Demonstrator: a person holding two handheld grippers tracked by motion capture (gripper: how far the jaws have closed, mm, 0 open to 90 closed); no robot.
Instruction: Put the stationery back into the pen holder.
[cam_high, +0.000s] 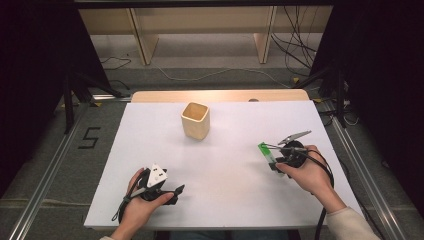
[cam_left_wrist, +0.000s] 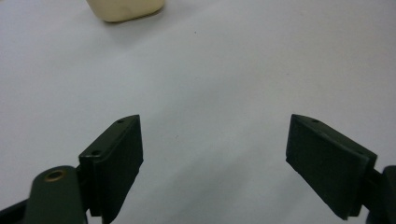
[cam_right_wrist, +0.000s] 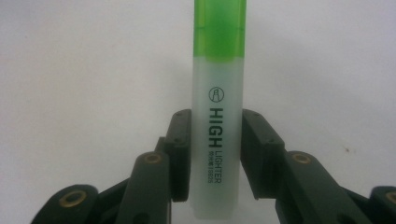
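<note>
- Evidently the step in hand is the pick-up of a green highlighter (cam_right_wrist: 218, 126): it is clamped between the jaws of the right gripper (cam_right_wrist: 216, 154), barrel along the jaws and green cap pointing away, at the right side of the white table (cam_high: 220, 200).
- Probably a beige square cup (cam_high: 195, 120), standing upright near the table's far edge and well apart from the highlighter, is meant as the destination; the next move is judged to call for a lift, a carry to above its mouth and a tilt to vertical before release.
- Nothing is held by the left gripper (cam_left_wrist: 212, 154), which rests near the front left with jaws spread wide over bare table.
- Whether the highlighter is touching the table cannot be told; its cap end is cut off in the right gripper view, and the cup's inside is hidden.
</note>
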